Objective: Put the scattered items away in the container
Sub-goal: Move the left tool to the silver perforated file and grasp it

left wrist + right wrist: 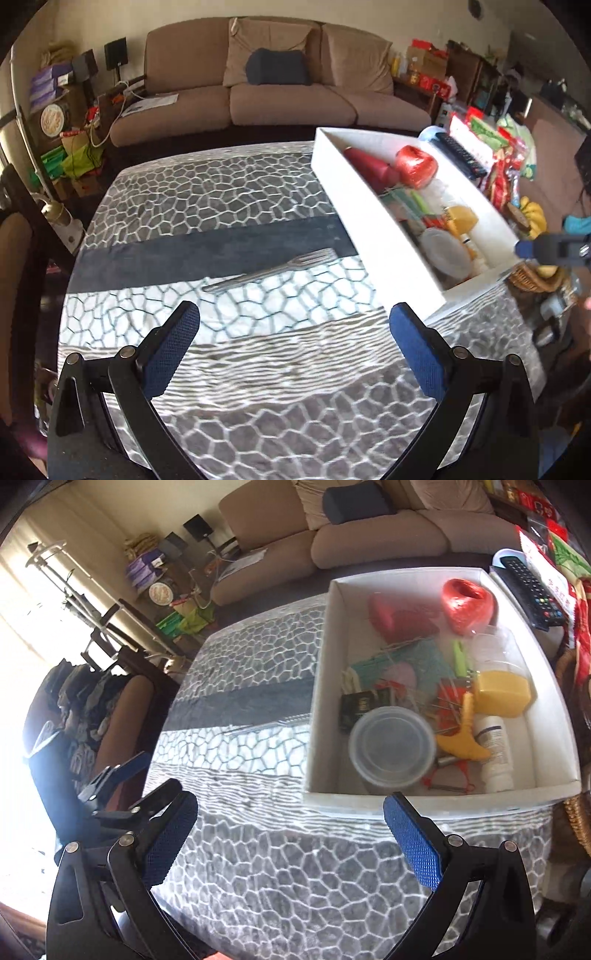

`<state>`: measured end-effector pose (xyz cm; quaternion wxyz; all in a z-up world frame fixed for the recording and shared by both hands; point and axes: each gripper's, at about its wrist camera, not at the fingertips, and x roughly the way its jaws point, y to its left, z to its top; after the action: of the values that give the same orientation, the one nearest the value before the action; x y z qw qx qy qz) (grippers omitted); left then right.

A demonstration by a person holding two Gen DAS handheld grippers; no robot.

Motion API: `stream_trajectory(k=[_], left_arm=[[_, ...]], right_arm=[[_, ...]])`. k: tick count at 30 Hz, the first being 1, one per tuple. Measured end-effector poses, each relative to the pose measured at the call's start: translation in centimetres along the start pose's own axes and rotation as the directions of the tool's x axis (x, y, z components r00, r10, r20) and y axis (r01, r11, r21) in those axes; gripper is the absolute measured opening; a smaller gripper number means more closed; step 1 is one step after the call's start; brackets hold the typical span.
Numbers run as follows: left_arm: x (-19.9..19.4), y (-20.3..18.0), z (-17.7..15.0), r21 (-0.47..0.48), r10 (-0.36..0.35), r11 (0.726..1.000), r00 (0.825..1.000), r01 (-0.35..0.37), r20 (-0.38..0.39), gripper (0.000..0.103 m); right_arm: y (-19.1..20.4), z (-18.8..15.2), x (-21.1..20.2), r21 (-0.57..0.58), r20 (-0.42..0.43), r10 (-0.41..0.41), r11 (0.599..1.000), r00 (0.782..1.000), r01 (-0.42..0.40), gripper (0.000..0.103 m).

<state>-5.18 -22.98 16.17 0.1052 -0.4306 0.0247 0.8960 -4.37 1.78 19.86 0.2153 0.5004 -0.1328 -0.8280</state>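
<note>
left gripper (294, 328) is spread wide w/ nothing between the pads, right gripper (290, 829) likewise, both angled down over the patterned cloth (258, 369). fork (271, 270) lies flat on the cloth just left of the white box (369, 218). prob light, stiff, thin & slippery, so best pinched across the handle mid-length.

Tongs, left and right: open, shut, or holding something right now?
Left tongs: open, nothing between the pads.
Right tongs: open, nothing between the pads.
</note>
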Motion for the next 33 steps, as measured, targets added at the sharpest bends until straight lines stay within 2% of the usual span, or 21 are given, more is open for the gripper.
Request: stream_trajectory(k=[6,10,16,18,20,23,25,27,28,30,33], left_arm=[[6.3,3.0,-0.5,0.191,0.009,0.982,0.998,0.002,-0.06,0.102],[10.7,3.6,-0.3,0.271,0.012,0.962,0.996,0.012,-0.089,0.095],[16.4,3.4,-0.1,0.327,-0.02,0.942,0.982,0.081,-0.185,0.085],[17.8,3.4,0.0,0.327,-0.022,0.94,0.977,0.093,-0.212,0.067],[18.9,3.4,0.0,0.313,-0.029,0.944,0.971,0.105,-0.237,0.063],[19.4,3.7,0.1,0.276,-0.061,0.953,0.969,0.128,-0.238,0.063],[19.3,3.9,0.0,0.253,-0.088,0.956,0.968,0.149,-0.237,0.05],[18.8,3.8,-0.2,0.242,-0.089,0.959,0.966,0.149,-0.243,0.029],[18.5,3.6,-0.4,0.236,-0.081,0.961,0.964,0.143,-0.253,0.028],[17.6,3.0,-1.3,0.228,-0.064,0.965,0.96,0.129,-0.272,0.017],[15.8,2.7,-3.6,0.168,-0.078,0.977,0.951,0.133,-0.3,0.012]], right_arm=[[4.8,-0.3,1.7,-0.039,0.064,0.13,0.991,0.989,-0.128,0.103],[5.9,0.8,5.3,-0.022,0.008,0.203,0.979,0.979,-0.203,0.103],[5.2,2.0,8.8,0.015,-0.016,0.239,0.971,0.971,-0.239,0.103],[4.6,1.9,9.4,0.019,-0.017,0.24,0.971,0.971,-0.24,0.103],[4.2,1.7,9.5,0.021,-0.014,0.237,0.971,0.972,-0.236,0.103],[3.6,1.2,9.4,0.04,-0.012,0.268,0.963,0.963,-0.267,0.103],[3.3,1.1,9.3,0.038,-0.015,0.263,0.964,0.965,-0.263,0.103],[3.0,1.1,9.2,0.04,-0.009,0.252,0.967,0.968,-0.252,0.103],[2.8,1.1,9.2,0.047,-0.004,0.253,0.966,0.967,-0.253,0.103],[2.4,0.9,9.3,0.075,0.005,0.266,0.961,0.964,-0.265,0.103],[2.3,0.3,9.8,0.117,-0.005,0.308,0.945,0.951,-0.306,0.103]])
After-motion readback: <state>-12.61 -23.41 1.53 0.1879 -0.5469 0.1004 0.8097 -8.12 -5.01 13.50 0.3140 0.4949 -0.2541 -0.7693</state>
